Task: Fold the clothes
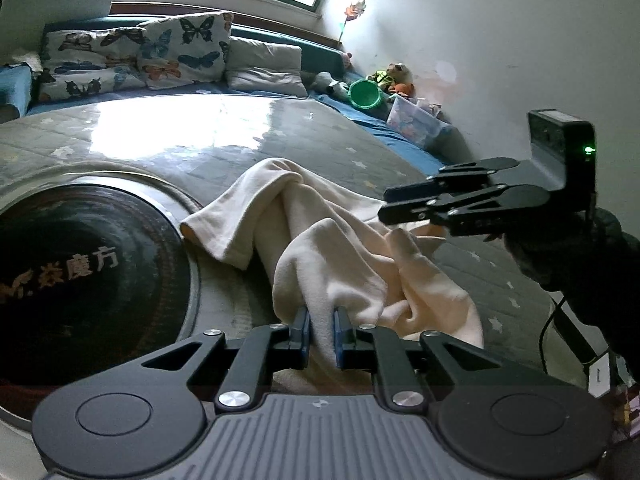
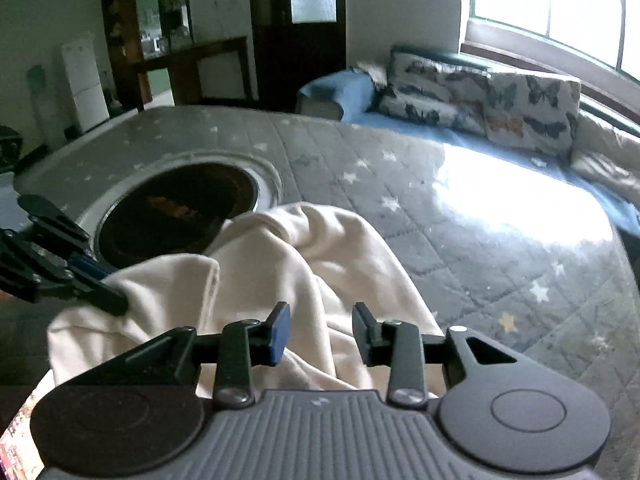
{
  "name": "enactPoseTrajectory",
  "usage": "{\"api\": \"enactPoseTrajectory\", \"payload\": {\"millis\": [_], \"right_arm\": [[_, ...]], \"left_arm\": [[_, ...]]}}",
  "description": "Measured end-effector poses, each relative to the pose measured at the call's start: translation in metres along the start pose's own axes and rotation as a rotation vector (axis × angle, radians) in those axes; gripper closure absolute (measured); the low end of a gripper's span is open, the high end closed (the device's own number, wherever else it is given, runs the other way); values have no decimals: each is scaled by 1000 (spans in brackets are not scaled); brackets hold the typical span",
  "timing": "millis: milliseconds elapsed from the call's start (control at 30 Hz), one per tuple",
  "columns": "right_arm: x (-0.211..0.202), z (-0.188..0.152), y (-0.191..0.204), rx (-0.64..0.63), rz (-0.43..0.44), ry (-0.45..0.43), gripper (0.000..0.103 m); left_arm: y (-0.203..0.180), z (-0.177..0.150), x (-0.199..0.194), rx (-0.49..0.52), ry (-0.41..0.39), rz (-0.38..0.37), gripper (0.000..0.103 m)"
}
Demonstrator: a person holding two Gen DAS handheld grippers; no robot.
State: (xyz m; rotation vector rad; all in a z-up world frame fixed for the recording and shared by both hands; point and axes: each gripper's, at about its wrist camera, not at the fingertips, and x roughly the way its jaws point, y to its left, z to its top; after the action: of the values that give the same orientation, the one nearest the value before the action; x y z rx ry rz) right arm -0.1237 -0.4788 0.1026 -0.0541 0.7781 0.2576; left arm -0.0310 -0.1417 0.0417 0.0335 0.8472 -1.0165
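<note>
A cream garment [image 1: 340, 248] lies crumpled on the grey star-patterned table cover [image 1: 168, 148]. My left gripper [image 1: 322, 326] is shut on a fold of it at the near edge, with cloth pressed between the blue pads. In the right wrist view the same garment [image 2: 320, 256] bunches up in front, and the left gripper [image 2: 116, 300] pinches its left edge. My right gripper [image 2: 322, 332] is open just above the cloth, with nothing clamped. From the left wrist view the right gripper [image 1: 390, 204] hovers over the garment's right side, held by a dark-gloved hand [image 1: 576, 252].
A round dark inset plate [image 1: 80, 272] with printed characters sits in the table left of the garment. Behind are a blue sofa with butterfly cushions [image 1: 180, 52], a green bucket [image 1: 364, 94], toys and a clear plastic box [image 1: 416, 122] by the wall. Bare cover [image 2: 460, 220] stretches beyond the garment.
</note>
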Motion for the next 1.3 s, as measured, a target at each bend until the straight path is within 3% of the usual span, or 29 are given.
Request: {"api": "enactPoseTrajectory", "payload": {"millis": [200, 267, 667, 833, 1000, 1300], "right_arm": [[26, -4, 0, 13, 11, 58, 70], [30, -4, 3, 8, 3, 69, 78], [32, 3, 0, 31, -33, 43, 100], [31, 7, -10, 62, -84, 19, 101], [29, 9, -18, 94, -54, 5, 100], [33, 9, -8, 92, 6, 10, 85]], "left_arm": [[6, 2, 0, -2, -2, 29, 90], [7, 3, -1, 0, -6, 40, 90], [16, 7, -1, -3, -15, 87, 90], [20, 9, 0, -9, -21, 106, 90], [22, 7, 0, -11, -14, 117, 90], [25, 7, -1, -15, -10, 127, 90]]}}
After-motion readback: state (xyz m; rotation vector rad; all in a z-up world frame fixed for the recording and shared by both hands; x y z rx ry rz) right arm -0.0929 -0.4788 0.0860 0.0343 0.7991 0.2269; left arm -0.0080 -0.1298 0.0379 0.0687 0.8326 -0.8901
